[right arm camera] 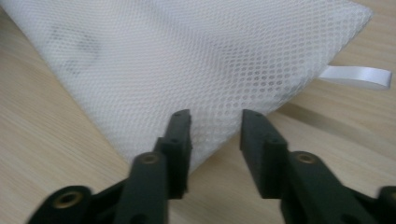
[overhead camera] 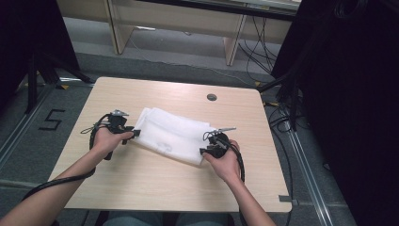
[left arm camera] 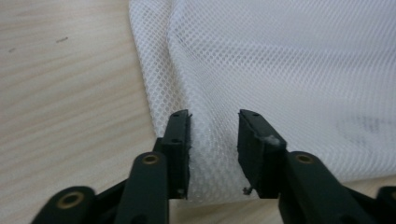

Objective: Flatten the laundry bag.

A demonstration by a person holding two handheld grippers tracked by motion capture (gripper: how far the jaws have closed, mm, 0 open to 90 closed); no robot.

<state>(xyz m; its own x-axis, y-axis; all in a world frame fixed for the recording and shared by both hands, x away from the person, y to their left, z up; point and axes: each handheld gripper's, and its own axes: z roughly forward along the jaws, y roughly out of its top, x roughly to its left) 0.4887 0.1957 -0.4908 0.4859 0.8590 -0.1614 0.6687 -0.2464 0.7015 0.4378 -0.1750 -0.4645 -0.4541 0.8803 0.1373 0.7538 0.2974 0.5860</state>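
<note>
Both grippers, left [overhead camera: 133, 133] and right [overhead camera: 205, 151], w/ fingers [left arm camera: 180, 140] released, straddling edges of white mesh bag [overhead camera: 171, 134], mid surface [overhead camera: 141, 179]. Bag looks light, floppy; best pinch at corners/hem; tab [right arm camera: 357, 77] may snag.

A: surface?
B: light wood-grain table [overhead camera: 141, 188], dark round grommet hole [overhead camera: 211, 97] near far edge.
A: what's on it?
B: one folded white mesh cloth [overhead camera: 171, 134], flat, mid-table, angled. White ribbon loop [right arm camera: 357, 77] sticks out from its edge, lying on the wood.
</note>
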